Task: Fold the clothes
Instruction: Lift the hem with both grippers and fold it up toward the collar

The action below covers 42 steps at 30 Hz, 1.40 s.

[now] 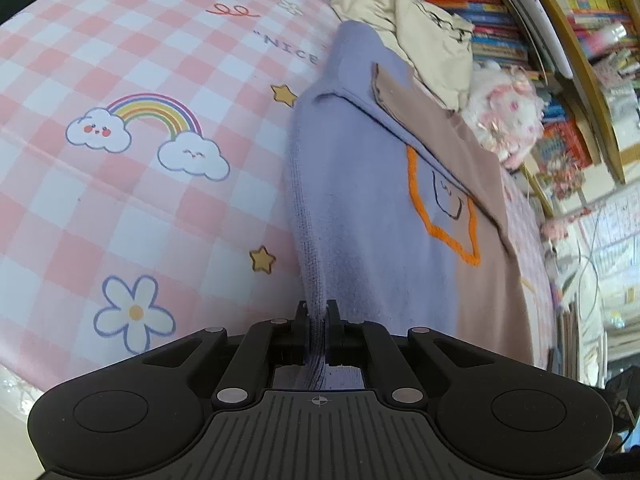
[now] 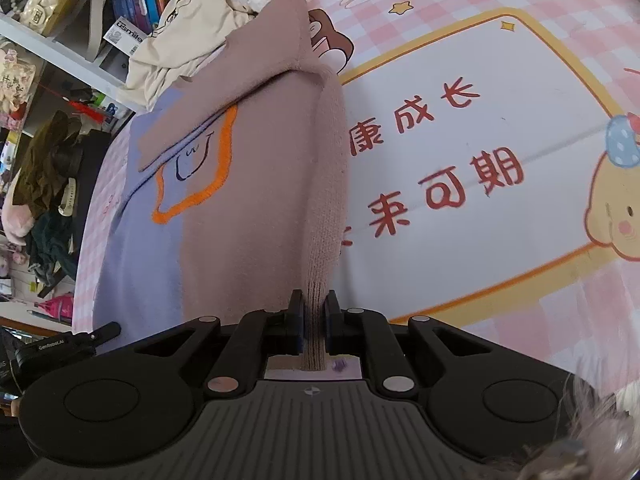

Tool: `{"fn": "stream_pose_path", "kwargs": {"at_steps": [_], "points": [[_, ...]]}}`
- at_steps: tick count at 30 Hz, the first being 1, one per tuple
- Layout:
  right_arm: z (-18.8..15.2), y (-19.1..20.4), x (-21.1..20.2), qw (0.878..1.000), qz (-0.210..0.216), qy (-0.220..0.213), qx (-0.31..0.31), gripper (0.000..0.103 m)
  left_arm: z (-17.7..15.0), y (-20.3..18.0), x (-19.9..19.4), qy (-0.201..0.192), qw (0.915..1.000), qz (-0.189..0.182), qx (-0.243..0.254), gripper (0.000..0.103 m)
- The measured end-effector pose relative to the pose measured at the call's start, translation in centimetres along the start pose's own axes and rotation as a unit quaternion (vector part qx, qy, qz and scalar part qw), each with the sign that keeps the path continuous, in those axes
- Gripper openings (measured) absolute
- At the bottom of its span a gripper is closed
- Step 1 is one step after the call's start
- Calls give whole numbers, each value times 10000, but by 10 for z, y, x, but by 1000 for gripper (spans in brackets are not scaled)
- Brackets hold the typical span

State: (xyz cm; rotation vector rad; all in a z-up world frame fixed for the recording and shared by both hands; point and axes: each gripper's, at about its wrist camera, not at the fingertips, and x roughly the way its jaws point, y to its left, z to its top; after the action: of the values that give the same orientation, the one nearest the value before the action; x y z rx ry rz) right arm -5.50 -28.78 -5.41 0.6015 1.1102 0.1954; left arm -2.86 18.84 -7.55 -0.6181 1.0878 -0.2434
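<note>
A knitted sweater, lilac on one half (image 1: 360, 200) and dusty pink on the other (image 2: 260, 200), lies stretched on a pink checked bedsheet (image 1: 140, 208). An orange-outlined patch (image 1: 440, 208) with a small drawn face sits at its middle. My left gripper (image 1: 318, 320) is shut on the ribbed lilac hem, which runs up between the pads. My right gripper (image 2: 314, 316) is shut on the ribbed pink hem. The sleeves are folded in over the body. The other gripper shows at the lower left of the right wrist view (image 2: 60, 348).
A cream garment (image 1: 400, 28) lies crumpled beyond the sweater, with a fluffy white and pink toy (image 1: 504, 120) beside it. Shelves packed with books (image 1: 480, 8) stand along the bed's far side. The sheet carries a big white panel with red characters (image 2: 460, 168).
</note>
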Motion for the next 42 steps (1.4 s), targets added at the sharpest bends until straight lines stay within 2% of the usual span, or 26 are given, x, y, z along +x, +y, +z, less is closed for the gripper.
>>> {"fn": "stream_pose_path", "kwargs": {"at_steps": [5,12,16,18,22,25,29,32,35,42], "points": [[-13,-3,-15,9999,48,108,61,9,-13,3,-12,213,9996,-165,47,4],[-37,-14,-36,9964,469,488,503,8,-29,-1,-32,373,9989,-134,259,4],[-31,-8,-47,9942,819,414,564,8,-19,1,-43,87,9969,-760,-164,4],[-21,-2,-52,9939,940,306,487,8,-10,-1,-47,-108,9939,-1073,-242,4],[5,6,-58,9905,1291,5,466,7,14,-16,-45,-425,9908,-1274,-165,4],[28,8,-62,9822,1728,-378,634,7,31,-22,-42,-715,9856,-1509,-268,4],[60,11,-64,9687,2155,-875,869,7,57,-29,-41,-1227,9734,-1876,-470,4],[84,13,-63,9599,2319,-1204,1015,7,80,-35,-39,-1568,9659,-1968,-604,4],[105,15,-62,9527,2381,-1537,1102,7,99,-46,-36,-1737,9632,-1977,-551,4],[134,8,-39,9342,2532,-1884,1664,7,136,-58,-18,-1752,9652,-1868,-526,4]]}}
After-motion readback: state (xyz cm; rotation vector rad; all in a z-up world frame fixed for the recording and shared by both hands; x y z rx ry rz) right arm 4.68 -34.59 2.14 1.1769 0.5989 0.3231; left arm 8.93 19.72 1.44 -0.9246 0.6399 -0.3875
